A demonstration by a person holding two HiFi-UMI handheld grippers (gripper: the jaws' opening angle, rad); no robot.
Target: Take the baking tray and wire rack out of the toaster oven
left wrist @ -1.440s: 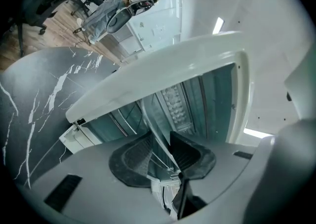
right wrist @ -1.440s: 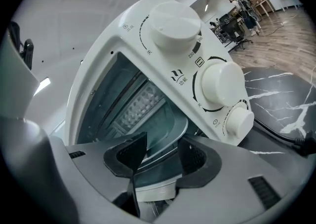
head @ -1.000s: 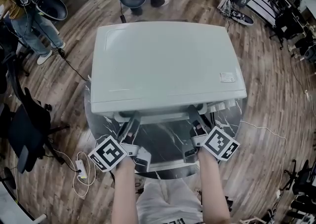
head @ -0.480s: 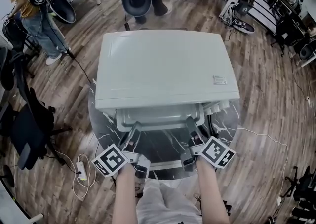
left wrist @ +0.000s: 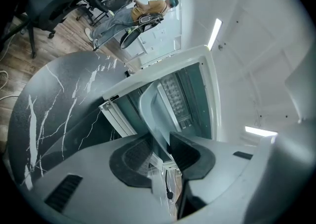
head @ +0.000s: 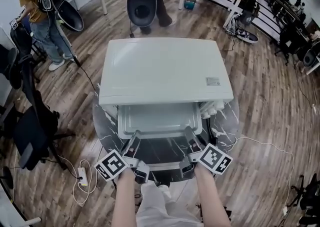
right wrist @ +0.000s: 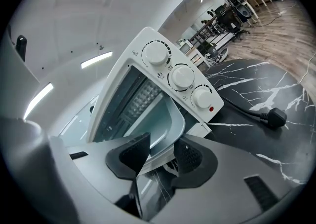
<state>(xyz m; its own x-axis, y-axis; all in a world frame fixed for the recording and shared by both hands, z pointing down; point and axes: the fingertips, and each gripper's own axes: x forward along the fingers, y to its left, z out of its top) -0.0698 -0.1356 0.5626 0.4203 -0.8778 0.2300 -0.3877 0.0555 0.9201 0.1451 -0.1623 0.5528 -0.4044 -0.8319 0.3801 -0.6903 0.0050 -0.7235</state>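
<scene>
Round dark table point(head: 227, 116) w/ white toaster oven point(head: 165, 71) set on it, straight ahead of both sets of jaws. Oven door point(head: 162, 152) is seen let down, lying flat beneath the jaws, so the opening step is judged done.

Baking tray point(head: 157, 120): partly drawn out of the oven mouth, back part under the oven roof, front rim reaching to the jaws. Est. approx half out. Not yet clear of the oven, not set down anywhere.

Left gripper point(left wrist: 159, 145): jaws part-closed, tray's front rim near its left corner pinched between the pads, which are pressed on both faces. Right gripper point(right wrist: 163, 146): jaws have just been closing. The rim near the right corner is between them & is taken as clamped, w/ a gap a bit wider than the left's.

Wire rack: not picked out for certain. A gridded surface is seen deep in the oven beyond the jaws, above tray level, in both gripper views. Whether it is rack or inner wall can't be told. Rack is judged not yet removed.

Three knobs point(right wrist: 181, 76) are seen just beyond the right jaws, to their right. Power plug point(right wrist: 275, 116) lies loose on the table, farther right of those jaws.

Left to do, by judgement: tray to be pulled fully out & put down, then rack to be gripped & slid out
</scene>
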